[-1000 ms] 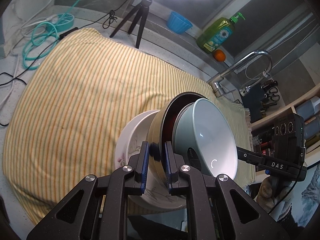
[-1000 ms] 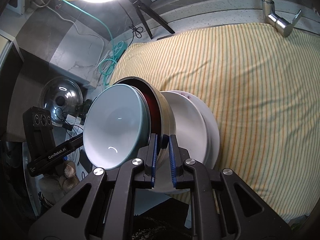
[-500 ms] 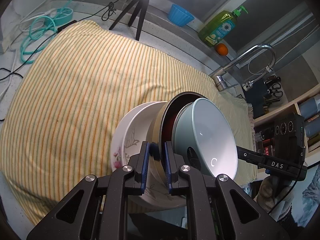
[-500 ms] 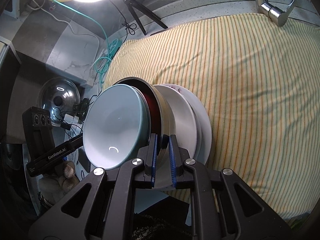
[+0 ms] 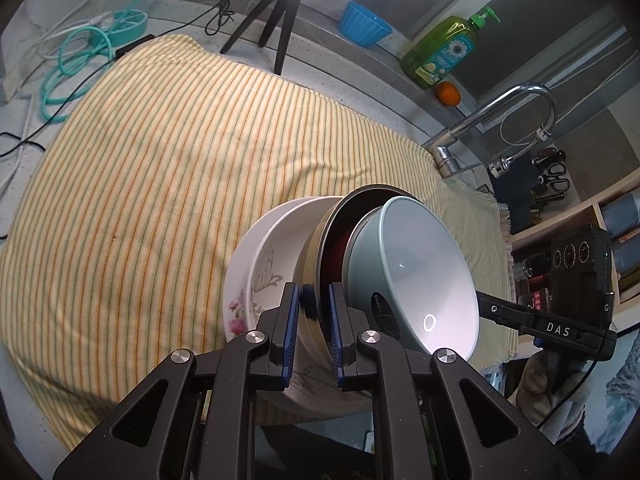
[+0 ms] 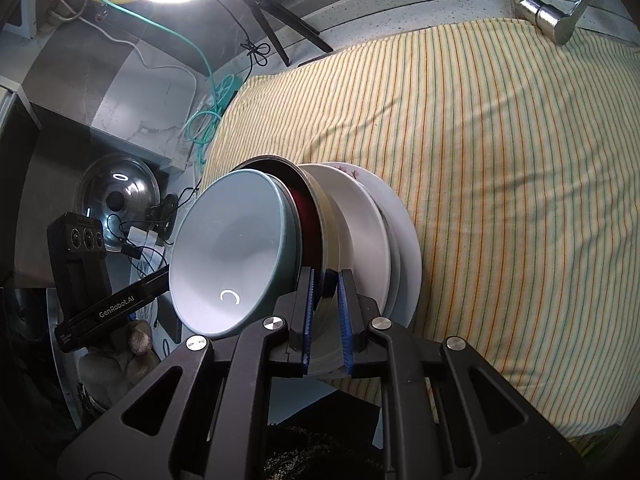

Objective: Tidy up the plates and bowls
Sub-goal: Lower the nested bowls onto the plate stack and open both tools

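A nested stack hangs between my two grippers above the striped cloth (image 5: 160,184). A teal bowl (image 5: 424,276) sits inside a metal bowl with a dark red inside (image 5: 340,236). Under these are a white floral bowl (image 5: 268,272) and a white plate (image 6: 404,256). My left gripper (image 5: 312,332) is shut on the metal bowl's rim. My right gripper (image 6: 326,316) is shut on the same bowl's rim (image 6: 320,208) from the opposite side. The teal bowl also shows in the right wrist view (image 6: 232,256).
A faucet (image 5: 500,120) stands at the cloth's far right. A green soap bottle (image 5: 444,52), an orange (image 5: 448,94) and a blue cup (image 5: 364,28) line the back ledge. A tripod (image 5: 276,12) and teal cable (image 5: 68,68) lie at the back left. A pot lid (image 6: 116,196) is at the left.
The stack, held by both grippers, has moved forward over the cloth. More of the white floral bowl and plate shows. Both grips are unchanged.
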Demonstrator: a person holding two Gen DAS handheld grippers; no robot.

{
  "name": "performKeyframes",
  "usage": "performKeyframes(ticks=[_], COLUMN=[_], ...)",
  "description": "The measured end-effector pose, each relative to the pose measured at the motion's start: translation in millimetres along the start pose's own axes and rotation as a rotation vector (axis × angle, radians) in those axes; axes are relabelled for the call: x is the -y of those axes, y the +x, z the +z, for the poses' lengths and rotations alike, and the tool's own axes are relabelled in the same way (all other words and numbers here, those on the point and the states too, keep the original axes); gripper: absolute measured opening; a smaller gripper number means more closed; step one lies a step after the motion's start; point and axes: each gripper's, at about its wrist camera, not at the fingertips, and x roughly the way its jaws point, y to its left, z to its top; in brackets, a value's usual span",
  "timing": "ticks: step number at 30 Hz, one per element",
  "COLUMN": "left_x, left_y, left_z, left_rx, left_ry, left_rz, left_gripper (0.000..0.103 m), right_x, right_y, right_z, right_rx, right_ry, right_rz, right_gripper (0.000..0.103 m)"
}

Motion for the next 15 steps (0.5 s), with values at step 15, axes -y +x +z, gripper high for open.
performKeyframes(ticks=[15], left_x=[1.3], left_y=[-8.5], left_z=[-3.9], left_rx=[0.028], left_ry=[0.027], left_rz=[0.028], left_gripper=[0.022], right_x=[-0.3], right_y=[-4.4], right_z=[-2.7], right_rx=[0.021], right_ry=[-0.023], right_rz=[-0.027], right_gripper=[0.019])
